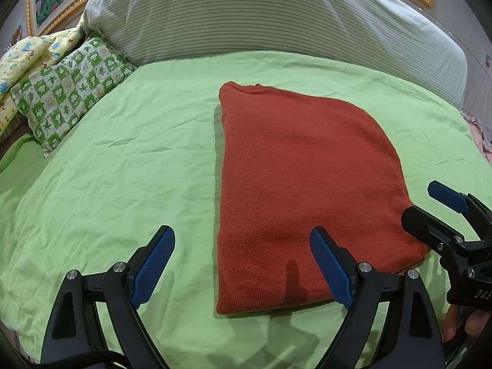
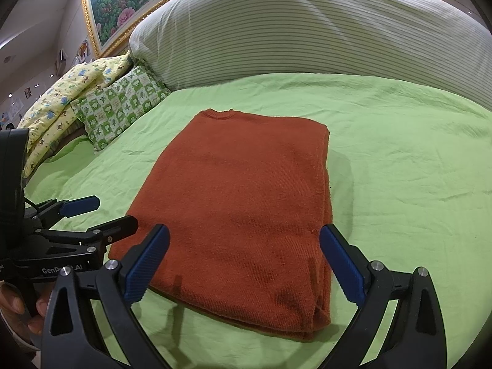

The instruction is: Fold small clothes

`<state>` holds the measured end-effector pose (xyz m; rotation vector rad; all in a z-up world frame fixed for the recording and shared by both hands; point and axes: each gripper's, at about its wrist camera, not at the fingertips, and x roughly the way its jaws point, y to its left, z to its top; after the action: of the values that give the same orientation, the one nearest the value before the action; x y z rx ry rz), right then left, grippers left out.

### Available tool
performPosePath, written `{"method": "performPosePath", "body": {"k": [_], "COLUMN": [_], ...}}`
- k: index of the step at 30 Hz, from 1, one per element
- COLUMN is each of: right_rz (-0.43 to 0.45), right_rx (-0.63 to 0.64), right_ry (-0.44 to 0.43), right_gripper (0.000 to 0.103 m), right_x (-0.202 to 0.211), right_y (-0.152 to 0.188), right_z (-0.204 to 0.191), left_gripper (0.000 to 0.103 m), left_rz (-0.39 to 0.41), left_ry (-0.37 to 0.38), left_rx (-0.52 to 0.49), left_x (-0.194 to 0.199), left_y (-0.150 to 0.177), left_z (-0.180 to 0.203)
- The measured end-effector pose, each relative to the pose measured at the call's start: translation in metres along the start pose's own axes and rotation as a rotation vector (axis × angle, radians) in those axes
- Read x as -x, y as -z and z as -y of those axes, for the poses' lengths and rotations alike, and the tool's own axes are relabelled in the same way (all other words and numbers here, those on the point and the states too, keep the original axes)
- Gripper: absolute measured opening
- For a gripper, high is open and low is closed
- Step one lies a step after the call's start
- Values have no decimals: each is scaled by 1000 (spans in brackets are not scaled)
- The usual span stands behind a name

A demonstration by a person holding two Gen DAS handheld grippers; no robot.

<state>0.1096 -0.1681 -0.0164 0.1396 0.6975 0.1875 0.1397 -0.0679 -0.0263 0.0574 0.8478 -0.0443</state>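
Note:
A rust-orange knit sweater (image 1: 292, 184) (image 2: 243, 200) lies folded into a long rectangle on the light green bedsheet (image 1: 123, 169) (image 2: 399, 153), its neckline at the far end. My left gripper (image 1: 243, 264) is open above the sweater's near left corner, gripping nothing. It also shows in the right wrist view, where the left gripper (image 2: 101, 215) is beside the sweater's left edge. My right gripper (image 2: 244, 264) is open over the near end of the sweater and holds nothing. In the left wrist view the right gripper (image 1: 430, 209) hovers by the near right corner.
A green checked pillow (image 1: 70, 92) (image 2: 120, 107) and a yellow patterned quilt (image 1: 27, 55) (image 2: 61, 101) lie at the far left. A large striped cushion (image 1: 261, 15) (image 2: 307, 30) runs along the back. Wrinkled sheet surrounds the sweater. A hand (image 2: 18, 307) holds the left gripper.

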Motion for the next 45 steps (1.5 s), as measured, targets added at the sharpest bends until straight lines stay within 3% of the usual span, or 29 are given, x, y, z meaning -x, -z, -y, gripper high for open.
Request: {"method": "performPosePath", "body": {"k": [45], "right_rz": [-1], "right_rx": [-15], "right_ry": [-13], "right_gripper": [98], "right_x": [-2], "right_y": [-9], "right_z": [8], "left_gripper": [90], "left_rz": [-13], "left_ry": [-15], "left_rx": [-1], "left_x": [-8], "left_y": [-13], "left_z": [0]}}
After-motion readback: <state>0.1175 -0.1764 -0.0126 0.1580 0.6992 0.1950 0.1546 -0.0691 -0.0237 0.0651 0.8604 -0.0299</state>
